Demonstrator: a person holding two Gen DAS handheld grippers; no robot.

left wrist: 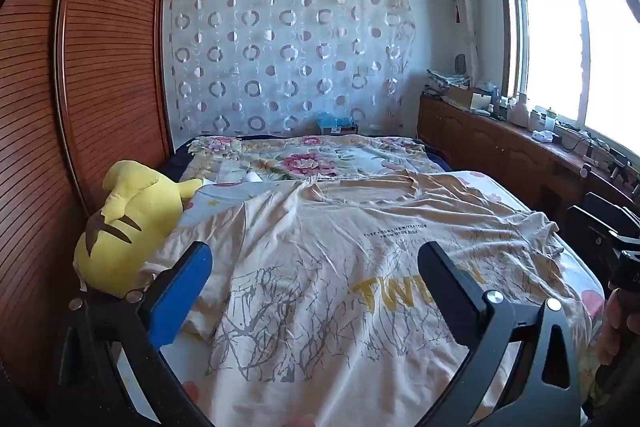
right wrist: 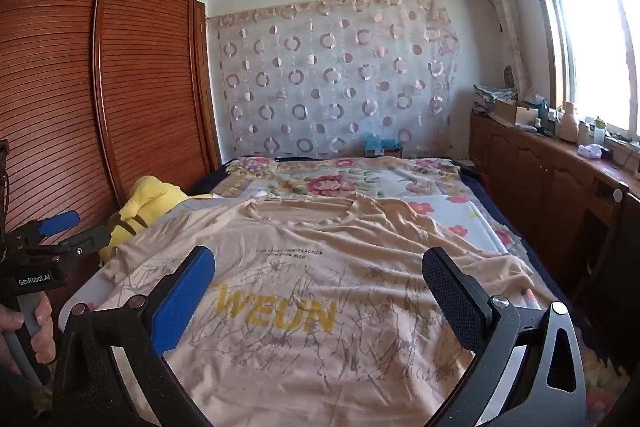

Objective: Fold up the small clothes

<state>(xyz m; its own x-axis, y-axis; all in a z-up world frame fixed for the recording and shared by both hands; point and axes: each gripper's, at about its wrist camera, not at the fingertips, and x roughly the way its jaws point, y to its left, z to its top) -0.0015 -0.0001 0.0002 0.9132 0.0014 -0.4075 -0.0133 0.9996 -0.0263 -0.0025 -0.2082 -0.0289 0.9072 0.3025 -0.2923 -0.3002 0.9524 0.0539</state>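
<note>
Beige T-shirt [left wrist: 320,267] on bed [right wrist: 460,211]: light, limp, rumpled. I'd pinch hem corners or shoulders. Left tool [left wrist: 316,287] and right tool [right wrist: 320,291] both gape, empty.

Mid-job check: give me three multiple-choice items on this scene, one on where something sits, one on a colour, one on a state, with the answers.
1. Where is the yellow plush toy?
A. At the bed's left edge, by the wardrobe
B. On the window-side cabinet
C. On top of the T-shirt's print

2. What colour are the large letters on the T-shirt?
A. Red
B. Yellow
C. Blue

3. How does the T-shirt lie?
A. Folded in half
B. Rolled into a bundle
C. Spread out, print up, wrinkled

Answers:
1 A: in both views the toy lies between the shirt's left side and the slatted wardrobe.
2 B: the big print reads yellow against the beige cloth.
3 C: neckline, sleeves and print all show, with no fold made; the left gripper and right gripper hang open above it.
</note>
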